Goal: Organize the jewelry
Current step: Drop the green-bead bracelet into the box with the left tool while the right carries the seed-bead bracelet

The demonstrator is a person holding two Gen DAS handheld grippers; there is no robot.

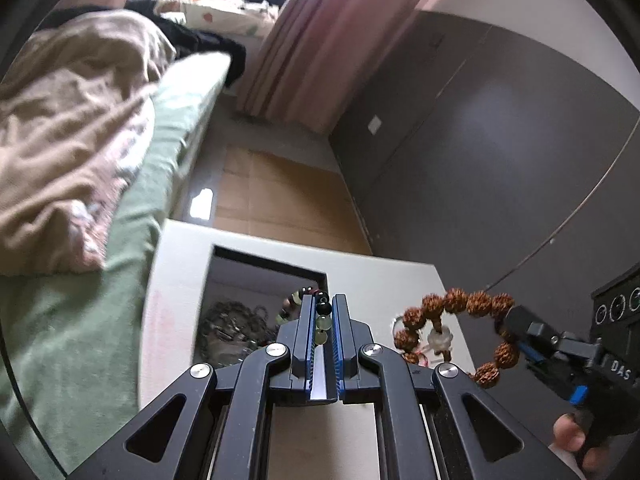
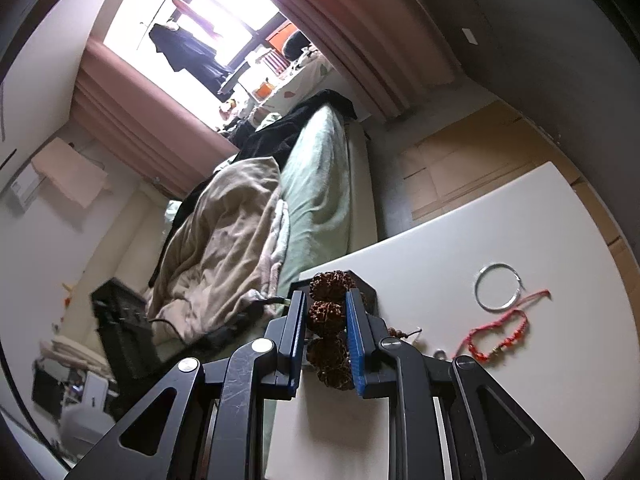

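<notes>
Left wrist view: the left gripper [image 1: 324,320] pinches a smooth, slippery bead strand [image 1: 323,316] above the open box [image 1: 176,300].

Right wrist view: the right gripper [image 2: 326,320] pinches the knobbly seed bracelet [image 2: 329,320], light, floppy, grippy, above the worktop [image 2: 460,240].

Brown knobbly-bead bracelet [image 1: 456,330] hangs lifted; silver bangle [image 2: 498,286], red cord bracelet [image 2: 498,334] on table.

One legible marking is found: white capitals "DAS" on the black body of the right gripper [image 1: 516,330], seen at the right edge of the left wrist view; any further letters are cut off. The round dials on the black device [image 1: 618,300] above it carry no readable figures. Nothing is legible in the right wrist view.
</notes>
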